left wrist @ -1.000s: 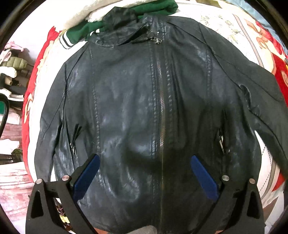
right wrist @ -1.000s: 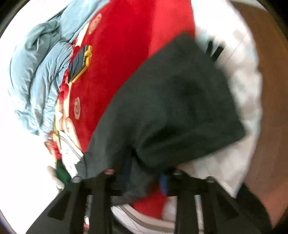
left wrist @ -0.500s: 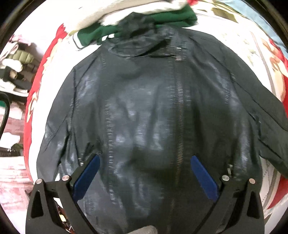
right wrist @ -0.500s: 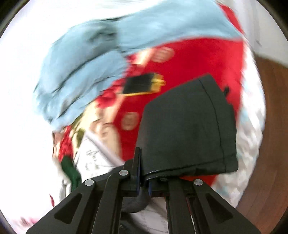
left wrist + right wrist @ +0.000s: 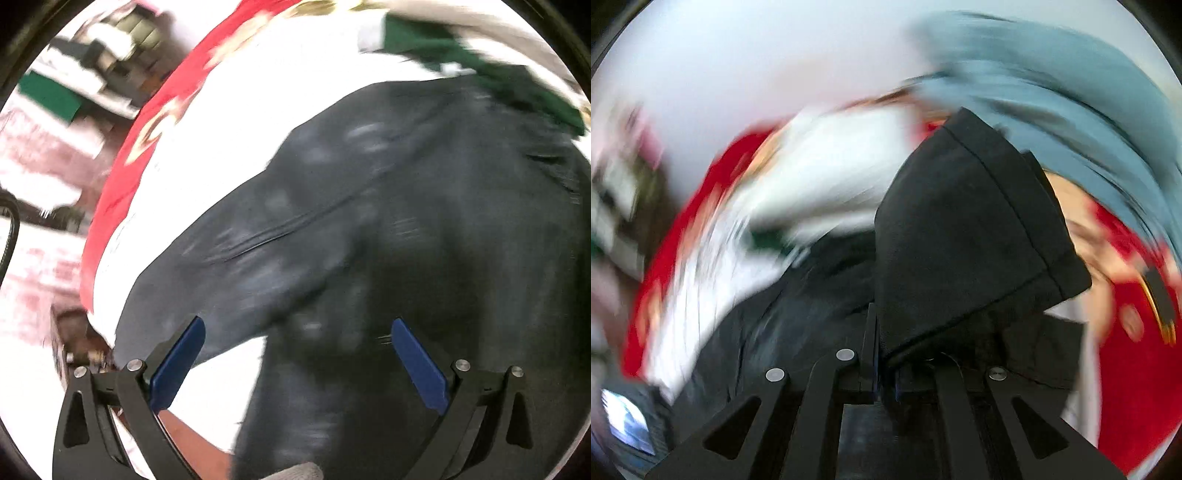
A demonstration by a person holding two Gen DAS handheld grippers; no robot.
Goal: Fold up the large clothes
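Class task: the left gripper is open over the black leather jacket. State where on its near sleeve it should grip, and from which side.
Probably the sleeve's lower end, from its outer edge: the open left gripper is nearest there, and the end lies flat on the white bedding.

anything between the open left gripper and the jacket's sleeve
Nothing visible. The left gripper is open right over the black jacket, its sleeve lying bare on the white bedding.

The left wrist view looks down close over the black jacket (image 5: pixel 406 229), filling the frame's lower right. The right wrist view faces its sleeve (image 5: pixel 967 236) at centre, nearer; both share the red blanket (image 5: pixel 122 177).
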